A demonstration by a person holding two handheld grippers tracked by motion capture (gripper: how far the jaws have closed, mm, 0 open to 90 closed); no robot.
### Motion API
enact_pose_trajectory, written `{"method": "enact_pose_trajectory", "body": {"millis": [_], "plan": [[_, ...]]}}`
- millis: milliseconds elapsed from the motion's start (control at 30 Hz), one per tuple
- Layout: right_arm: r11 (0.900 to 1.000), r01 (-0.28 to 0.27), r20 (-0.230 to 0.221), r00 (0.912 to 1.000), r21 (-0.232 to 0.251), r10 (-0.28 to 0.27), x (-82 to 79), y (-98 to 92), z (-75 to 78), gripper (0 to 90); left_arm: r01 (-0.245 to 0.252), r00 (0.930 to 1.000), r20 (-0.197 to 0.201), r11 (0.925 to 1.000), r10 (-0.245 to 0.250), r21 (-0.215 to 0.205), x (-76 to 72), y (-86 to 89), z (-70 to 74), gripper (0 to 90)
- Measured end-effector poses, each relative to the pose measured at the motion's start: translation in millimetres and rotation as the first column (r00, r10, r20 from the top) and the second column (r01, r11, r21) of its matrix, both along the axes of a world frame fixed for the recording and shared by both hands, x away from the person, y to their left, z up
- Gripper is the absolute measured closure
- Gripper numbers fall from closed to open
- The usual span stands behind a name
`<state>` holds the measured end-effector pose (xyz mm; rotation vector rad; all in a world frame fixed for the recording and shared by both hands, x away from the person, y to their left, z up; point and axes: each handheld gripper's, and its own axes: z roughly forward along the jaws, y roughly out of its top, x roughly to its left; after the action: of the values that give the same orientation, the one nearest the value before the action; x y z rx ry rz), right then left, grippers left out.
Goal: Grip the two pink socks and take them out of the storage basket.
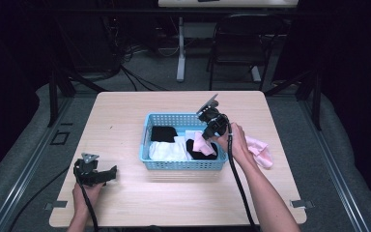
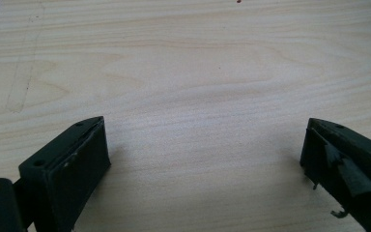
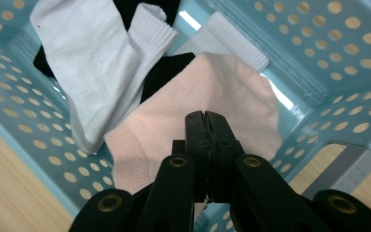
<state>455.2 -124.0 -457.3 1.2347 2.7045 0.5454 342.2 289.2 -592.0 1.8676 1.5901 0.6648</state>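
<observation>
The right gripper [image 3: 206, 118], its black jaws pressed together, pinches a pale pink knitted sock [image 3: 193, 121] and holds it over the near right corner of the perforated light-blue plastic basket [image 1: 183, 164]. In the right gripper view the sock hangs straight ahead of the jaw tips, its long axis running away from them and down toward the basket floor — whatever comes next, lifting clear or laying down, turns on that hanging length relative to the basket wall just beside it. Beneath it lie white ribbed socks [image 3: 101, 63] and black socks [image 1: 163, 133]. A second pink sock [image 1: 261, 150] rests on the wooden table [image 1: 125, 193], right of the right hand, well nearer this gripper than the other.

The left gripper [image 1: 99, 175] rests on the table left of the basket, jaws spread over bare wood. How much cloth sits inside the pinch is hidden, and I cannot tell whether the sock's lower end touches the pile.
</observation>
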Motion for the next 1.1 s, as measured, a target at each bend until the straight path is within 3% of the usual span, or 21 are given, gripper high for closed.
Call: {"method": "enact_pose_trajectory", "body": {"millis": [1100], "plan": [[0.999, -0.041, 0.087, 0.9955, 0.032, 0.038, -18.2, -8.9, 68.8, 89.5, -0.001, 1.0000, 0.001, 1.0000, 0.001, 0.000, 0.1, -0.1, -0.1, 3.3]]}}
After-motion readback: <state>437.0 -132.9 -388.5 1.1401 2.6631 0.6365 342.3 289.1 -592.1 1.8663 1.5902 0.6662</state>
